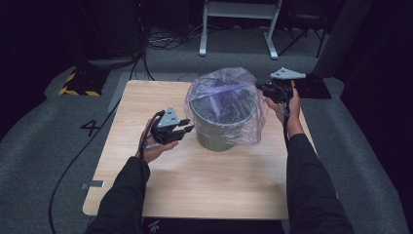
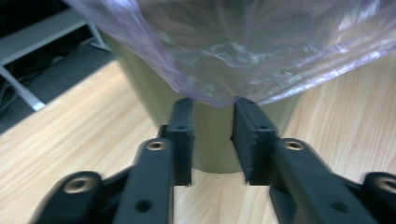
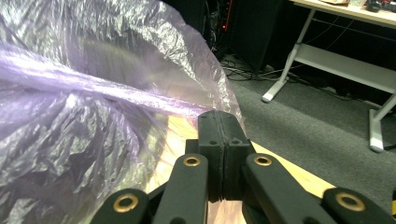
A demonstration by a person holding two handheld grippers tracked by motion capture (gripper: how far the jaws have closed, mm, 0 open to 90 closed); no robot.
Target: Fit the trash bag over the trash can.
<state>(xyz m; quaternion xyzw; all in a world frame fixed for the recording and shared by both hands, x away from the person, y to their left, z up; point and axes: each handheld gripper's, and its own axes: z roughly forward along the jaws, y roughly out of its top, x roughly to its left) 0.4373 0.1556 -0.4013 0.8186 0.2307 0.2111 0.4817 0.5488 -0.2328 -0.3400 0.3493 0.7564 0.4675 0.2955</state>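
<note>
Tool work first: the right tool [image 1: 265, 89] has its jaws pressed together, pinching the purple bag [image 1: 225, 100] at the rim; the left tool [image 1: 182, 127] stands spread just below the bag's hem. On the wooden desk [image 1: 204, 180] sits the green bin [image 1: 221, 134], draped by that bag. Thin, slippery film, likely to tear; I'd grip gathered edge folds. The bin looks stiff.

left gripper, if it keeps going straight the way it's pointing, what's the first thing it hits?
Probably the olive bin: the left gripper points at its side wall with jaws open, just below the purple bag hem. Depth is unclear; the hem may brush first.
</note>
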